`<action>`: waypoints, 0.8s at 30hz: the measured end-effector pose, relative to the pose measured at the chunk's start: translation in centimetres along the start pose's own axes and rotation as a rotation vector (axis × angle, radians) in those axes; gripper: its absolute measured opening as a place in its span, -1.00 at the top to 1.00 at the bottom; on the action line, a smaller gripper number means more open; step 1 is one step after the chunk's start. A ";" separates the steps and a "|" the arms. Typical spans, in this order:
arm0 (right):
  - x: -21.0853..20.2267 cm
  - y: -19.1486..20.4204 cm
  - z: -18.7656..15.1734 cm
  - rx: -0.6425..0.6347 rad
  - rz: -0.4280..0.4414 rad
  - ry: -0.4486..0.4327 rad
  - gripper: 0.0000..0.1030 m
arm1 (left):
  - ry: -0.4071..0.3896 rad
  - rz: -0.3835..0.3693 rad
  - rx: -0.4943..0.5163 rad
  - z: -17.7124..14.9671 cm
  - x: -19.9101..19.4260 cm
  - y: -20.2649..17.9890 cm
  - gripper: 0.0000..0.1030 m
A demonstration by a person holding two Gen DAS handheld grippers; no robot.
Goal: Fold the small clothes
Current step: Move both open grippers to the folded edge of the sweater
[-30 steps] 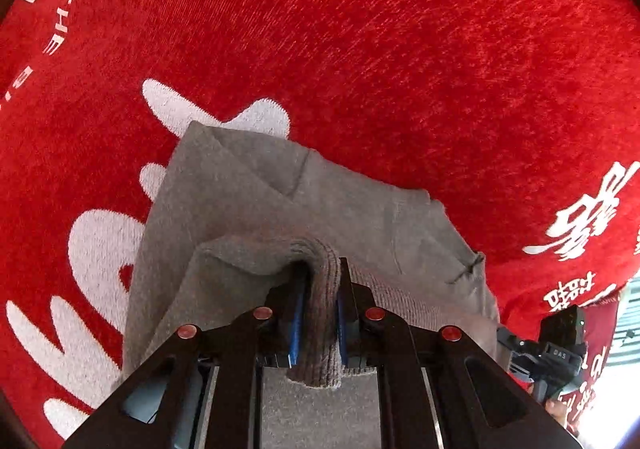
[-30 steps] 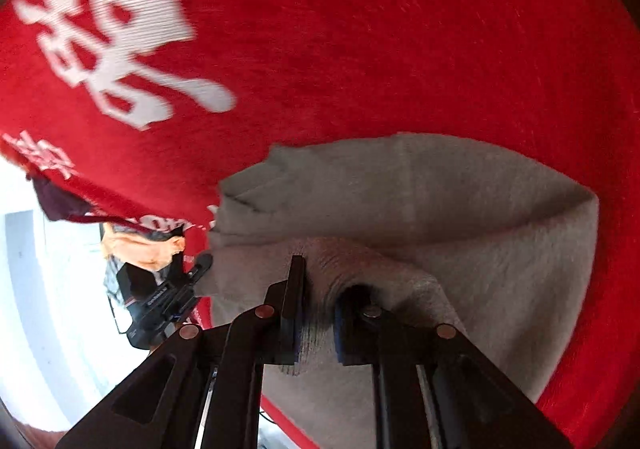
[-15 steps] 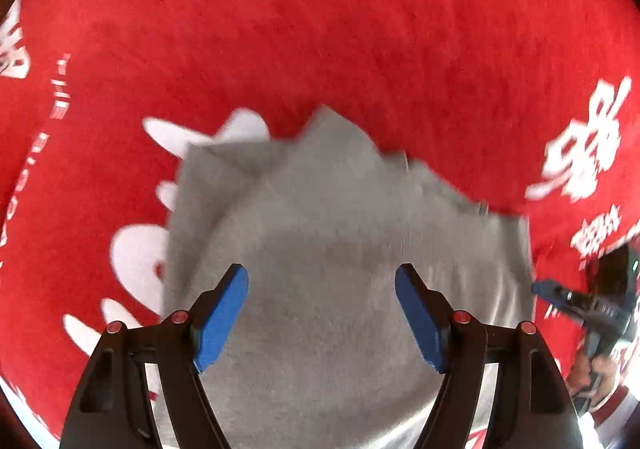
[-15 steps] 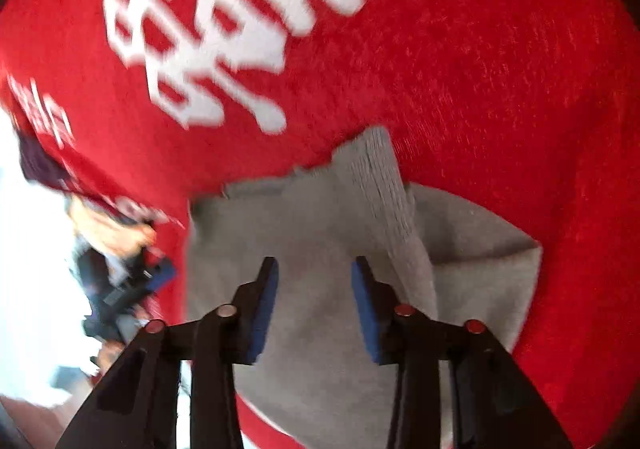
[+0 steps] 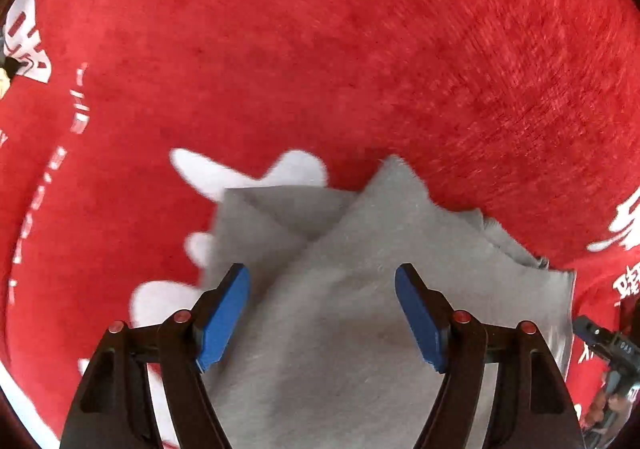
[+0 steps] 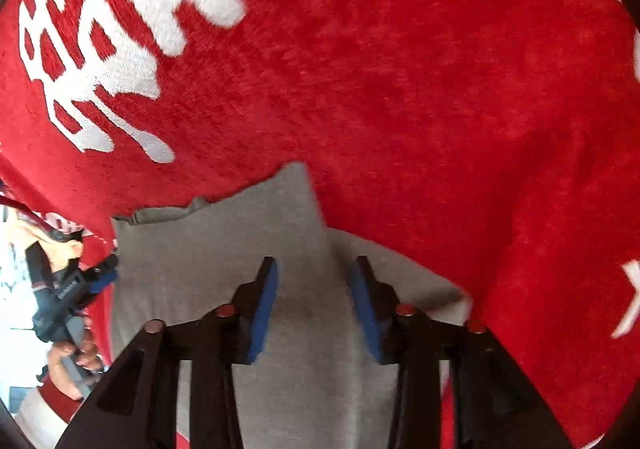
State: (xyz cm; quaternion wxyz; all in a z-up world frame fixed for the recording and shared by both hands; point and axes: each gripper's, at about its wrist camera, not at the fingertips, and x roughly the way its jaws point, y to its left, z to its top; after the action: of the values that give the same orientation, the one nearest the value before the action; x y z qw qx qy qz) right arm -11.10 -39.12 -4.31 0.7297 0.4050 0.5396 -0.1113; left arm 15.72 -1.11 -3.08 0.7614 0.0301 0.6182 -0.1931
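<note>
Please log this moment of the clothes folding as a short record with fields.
garment: grey knit garment, folded over itself, lying on the cloth
surface: red cloth with white print
left gripper: open above the garment, nothing between its pads; jaws have just opened
right gripper: open, narrower gap, nothing gripped; jaws have just been opening
fold state: one layer laid over another, a corner pointing away

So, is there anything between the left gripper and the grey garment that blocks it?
Nothing visible blocks it. The left gripper is open directly above the grey garment, which lies folded on the red blanket. Only air shows between its blue pads.
</note>
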 end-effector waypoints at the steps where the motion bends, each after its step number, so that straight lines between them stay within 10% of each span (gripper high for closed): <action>1: -0.4 0.3 -0.6 0.014 0.021 0.006 0.12 | 0.008 -0.004 0.006 -0.4 -0.6 0.7 -0.48; 10: -3.4 4.1 -9.3 0.017 0.259 0.103 0.03 | 0.156 -0.086 0.053 -8.4 -4.5 5.9 -0.48; 19: 0.3 5.4 -20.2 0.154 0.313 0.198 0.01 | 0.216 -0.198 0.164 -10.7 -5.0 5.6 -0.47; 24: 1.4 1.7 -22.9 0.372 0.288 0.112 -0.01 | 0.251 -0.257 0.187 -10.4 -4.0 6.2 0.06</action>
State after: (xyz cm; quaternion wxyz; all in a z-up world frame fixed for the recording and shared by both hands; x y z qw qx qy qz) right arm -25.46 -21.36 -6.78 0.6197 0.6109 0.4860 -0.0808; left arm 7.46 8.58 -2.93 0.6414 0.0453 0.6864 -0.3398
